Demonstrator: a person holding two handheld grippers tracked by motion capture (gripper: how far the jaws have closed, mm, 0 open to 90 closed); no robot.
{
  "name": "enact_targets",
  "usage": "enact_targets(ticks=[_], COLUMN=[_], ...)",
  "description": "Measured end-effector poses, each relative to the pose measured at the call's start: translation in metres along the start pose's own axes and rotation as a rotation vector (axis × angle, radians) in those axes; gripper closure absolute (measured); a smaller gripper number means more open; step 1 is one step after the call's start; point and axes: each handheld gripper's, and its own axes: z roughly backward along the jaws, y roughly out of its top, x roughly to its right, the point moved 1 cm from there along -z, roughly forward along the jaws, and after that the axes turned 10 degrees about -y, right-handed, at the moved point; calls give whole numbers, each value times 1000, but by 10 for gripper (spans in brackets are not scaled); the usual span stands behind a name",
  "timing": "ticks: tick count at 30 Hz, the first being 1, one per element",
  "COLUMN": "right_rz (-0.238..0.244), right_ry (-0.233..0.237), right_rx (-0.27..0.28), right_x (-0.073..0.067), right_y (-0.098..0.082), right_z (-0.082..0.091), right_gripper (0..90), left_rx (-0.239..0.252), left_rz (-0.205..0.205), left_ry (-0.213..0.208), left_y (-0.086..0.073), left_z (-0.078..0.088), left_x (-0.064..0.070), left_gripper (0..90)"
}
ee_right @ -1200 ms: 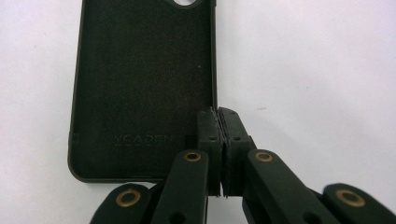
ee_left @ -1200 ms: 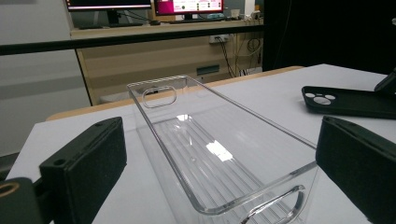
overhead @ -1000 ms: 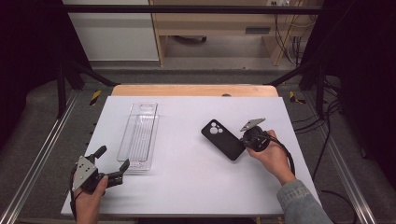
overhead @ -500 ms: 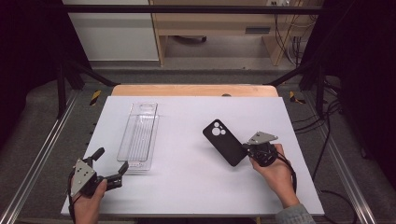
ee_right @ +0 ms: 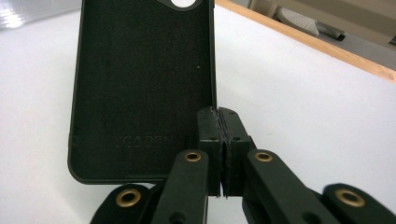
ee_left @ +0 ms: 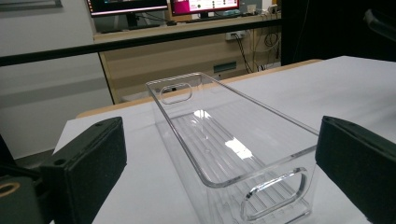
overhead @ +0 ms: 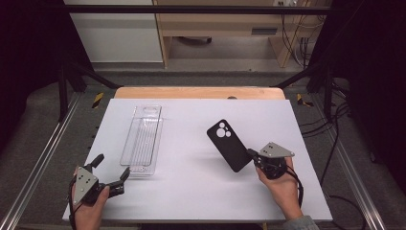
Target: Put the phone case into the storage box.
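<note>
1. Table (overhead: 191,201): white top with a wooden strip along its far edge. The near edge runs out of the high view at the bottom.
2. Bin (overhead: 142,139): clear plastic, long and narrow, standing upright on the left half of the table with its open side up. It has a cut-out handle at each end. Its walls are hard to trace in the high view because the table shows through them. In the left gripper view the bin (ee_left: 233,149) is cut off at the bottom, and glare hides part of its ribbed floor.
3. Case (overhead: 230,144): a black phone case with camera holes at its far end, right of centre and well apart from the bin. In the right gripper view the case (ee_right: 140,88) shows its inner face; the top is cut off and the embossed wording is too faint to read. Whether it rests on the table or is lifted slightly cannot be told.
4. Right gripper (overhead: 253,155): jaws pressed together, seemingly clamped on the case's near right edge, though the pads cover the contact itself.
5. Left gripper (overhead: 111,168): jaws wide apart, holding nothing, just before the bin's near end.
</note>
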Motion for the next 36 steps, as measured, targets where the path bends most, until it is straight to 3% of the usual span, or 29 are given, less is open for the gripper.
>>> enact_targets(ticks=[5, 11, 19, 24, 36], right_rz=[-27, -18, 17, 37, 26], right_ry=[5, 14, -15, -47, -101], right_rx=[25, 0, -4, -1, 58], right_x=[3, 4, 9, 9, 7], right_y=[2, 2, 9, 8, 4], right_z=[3, 4, 13, 17, 20], right_gripper=[892, 892, 893, 892, 893], left_rx=[0, -9, 27, 51, -30], left_rz=[12, 9, -6, -12, -41], left_ry=[4, -2, -4, -12, -112], left_y=[-1, -1, 8, 30, 78], left_z=[1, 1, 6, 6, -31], left_x=[1, 4, 8, 13, 47], left_gripper=[15, 15, 15, 14, 14])
